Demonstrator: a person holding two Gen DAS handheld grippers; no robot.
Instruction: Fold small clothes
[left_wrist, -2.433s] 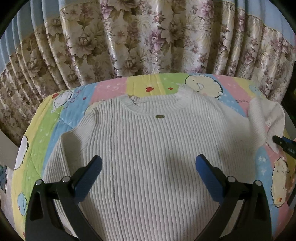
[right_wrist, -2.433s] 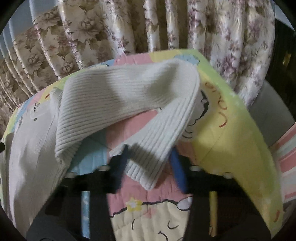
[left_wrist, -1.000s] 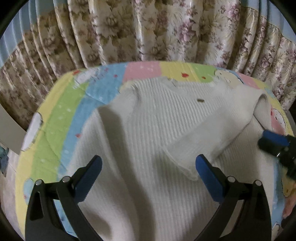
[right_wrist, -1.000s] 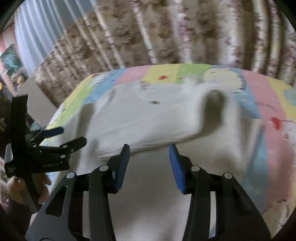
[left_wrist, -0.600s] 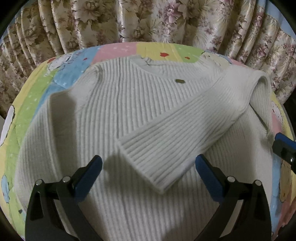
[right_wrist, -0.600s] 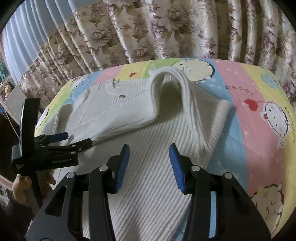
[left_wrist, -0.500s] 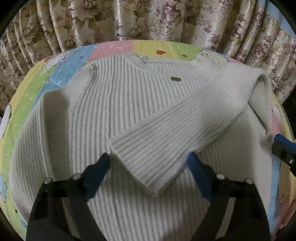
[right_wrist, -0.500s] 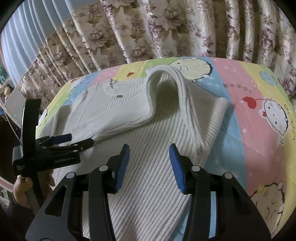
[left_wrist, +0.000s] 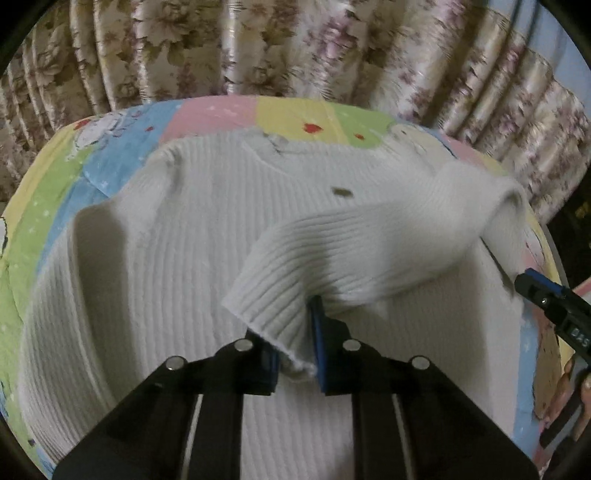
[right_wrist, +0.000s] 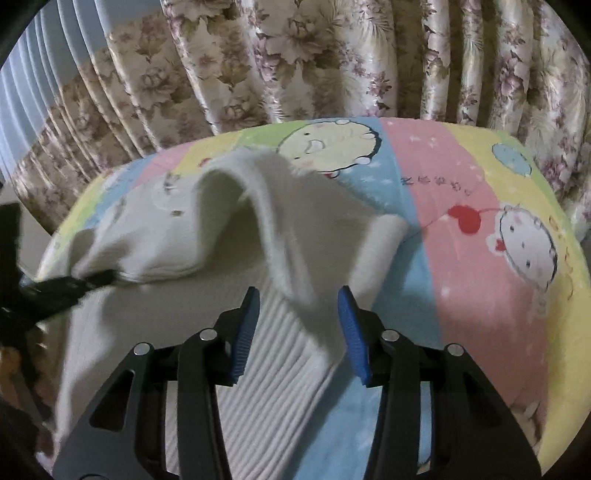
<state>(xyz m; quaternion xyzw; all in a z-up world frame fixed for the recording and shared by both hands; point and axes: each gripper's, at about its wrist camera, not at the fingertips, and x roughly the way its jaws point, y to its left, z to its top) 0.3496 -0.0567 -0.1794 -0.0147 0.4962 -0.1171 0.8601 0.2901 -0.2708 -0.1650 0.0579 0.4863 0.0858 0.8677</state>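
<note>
Left gripper (left_wrist: 295, 343) fingers now pinch sleeve cuff (left_wrist: 273, 314); right gripper (right_wrist: 299, 328) fingers spread beside sweater (left_wrist: 147, 277) edge.

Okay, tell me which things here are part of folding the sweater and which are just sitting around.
Part of the job:
- white ribbed sweater
- its sleeve cuff, clamped in the left tongs
- right tongs, open over the folded sleeve edge
- cartoon-print quilt that the sweater lies on

Just there:
- floral curtains behind the bed
</note>
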